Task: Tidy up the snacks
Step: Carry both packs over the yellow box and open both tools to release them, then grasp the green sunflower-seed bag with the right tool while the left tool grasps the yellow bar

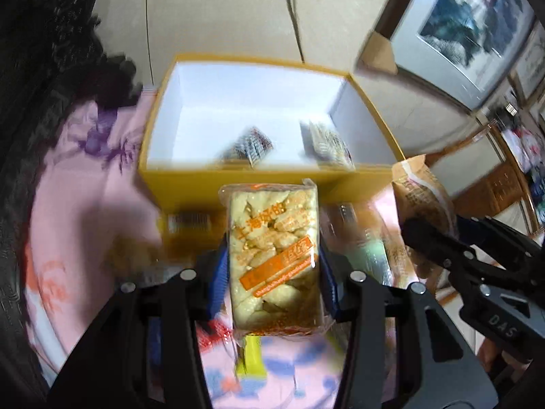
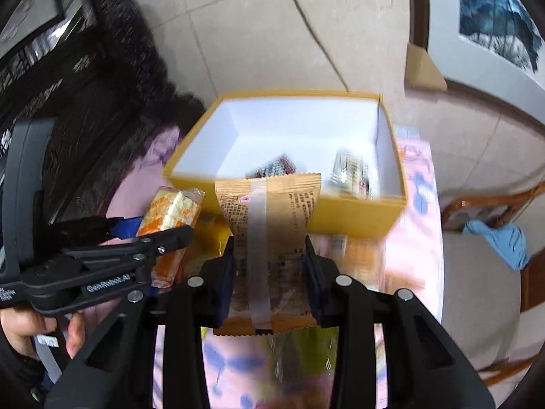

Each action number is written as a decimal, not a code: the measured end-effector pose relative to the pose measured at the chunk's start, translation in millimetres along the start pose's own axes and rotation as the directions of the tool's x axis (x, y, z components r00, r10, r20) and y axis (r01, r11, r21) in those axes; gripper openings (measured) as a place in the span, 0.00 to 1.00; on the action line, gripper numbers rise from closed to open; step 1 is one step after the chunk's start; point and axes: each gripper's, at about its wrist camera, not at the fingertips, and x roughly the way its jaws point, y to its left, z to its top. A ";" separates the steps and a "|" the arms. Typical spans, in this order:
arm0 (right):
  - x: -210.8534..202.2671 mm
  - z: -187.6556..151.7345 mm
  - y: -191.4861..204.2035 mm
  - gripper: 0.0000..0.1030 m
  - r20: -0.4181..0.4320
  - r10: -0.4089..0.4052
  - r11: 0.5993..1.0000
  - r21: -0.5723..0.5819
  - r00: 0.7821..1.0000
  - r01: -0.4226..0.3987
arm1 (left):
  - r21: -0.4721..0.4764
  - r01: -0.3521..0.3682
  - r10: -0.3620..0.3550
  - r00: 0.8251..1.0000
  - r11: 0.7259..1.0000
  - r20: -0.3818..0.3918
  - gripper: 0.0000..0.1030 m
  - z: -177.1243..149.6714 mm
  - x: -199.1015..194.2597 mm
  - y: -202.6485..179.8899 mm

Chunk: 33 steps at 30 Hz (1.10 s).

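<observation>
Both my grippers carry a snack in front of the open yellow cardboard box with a white inside (image 1: 259, 173).

My left gripper (image 1: 270, 272) is clamped on a clear-wrapped pale rice-cracker block with orange print (image 1: 272, 255); beside it, my right gripper (image 2: 270, 266) is clamped on a tan printed paper-look packet with a clear centre strip (image 2: 269, 211) (back side up). Two blurred small wrapped snacks (image 2: 351, 173) lie inside the box, on a pink floral cloth (image 1: 85, 197).
</observation>
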 end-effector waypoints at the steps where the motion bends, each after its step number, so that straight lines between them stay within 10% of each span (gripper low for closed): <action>1: 5.1 12.2 -2.5 0.36 0.005 -0.004 1.000 0.003 1.000 0.004 | 0.004 -0.011 0.011 1.000 1.000 0.004 0.44 12.8 4.6 0.6; 8: 56.7 81.6 -29.0 0.36 -0.023 -0.068 0.996 0.048 0.997 0.069 | 0.006 -0.086 0.086 0.996 0.996 0.028 0.45 98.2 33.8 9.0; 12: 77.2 105.5 -32.5 0.46 -0.045 -0.181 0.983 0.017 0.983 0.182 | -0.041 -0.121 0.122 0.991 0.992 0.047 0.87 128.6 44.7 17.6; 17: 74.0 107.6 -37.4 0.58 -0.010 -0.213 0.977 -0.010 0.977 0.213 | -0.061 -0.107 0.110 0.992 0.992 0.062 0.89 135.1 39.8 22.8; 26: 43.8 59.8 -42.2 0.59 -0.042 -0.084 0.996 -0.012 0.996 0.083 | -0.009 -0.122 0.122 0.987 0.993 0.100 0.89 79.5 6.9 38.6; 33: 30.2 -26.9 -32.3 0.62 -0.159 0.002 0.997 -0.070 0.987 -0.013 | -0.023 -0.176 0.177 0.982 0.984 0.067 0.89 -23.6 -10.1 61.4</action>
